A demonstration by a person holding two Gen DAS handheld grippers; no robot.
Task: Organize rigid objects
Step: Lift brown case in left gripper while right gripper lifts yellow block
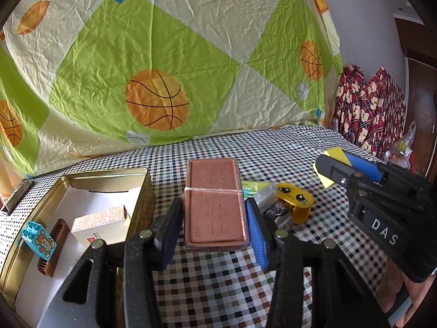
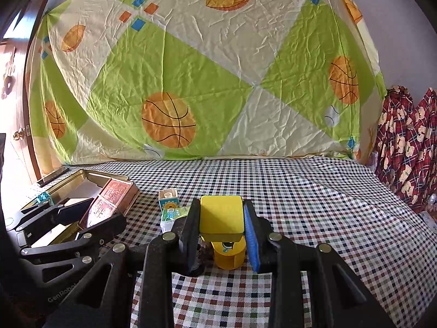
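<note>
- Left gripper (image 1: pixel 215 218) clamps a flat pink tin (image 1: pixel 214 202) by its long sides, lifted above the checkered tablecloth (image 1: pixel 218 287).
- Right gripper (image 2: pixel 221 224) is clenched on a yellow block (image 2: pixel 221 214), above a yellow sad-face piece (image 2: pixel 229 254).
- Gold tin box (image 1: pixel 142 191) beside the left gripper holds a white carton (image 1: pixel 101 225), brown comb (image 1: pixel 56 242) and blue bear brick (image 1: pixel 39 240).
- Basketball-print sheet (image 2: pixel 191 82) hangs behind.

Checked tablecloth (image 2: pixel 300 191) bearing open gold tin (image 1: pixel 16 259), yellow sad-face block (image 1: pixel 296 201), sunflower block (image 2: pixel 169 199).
</note>
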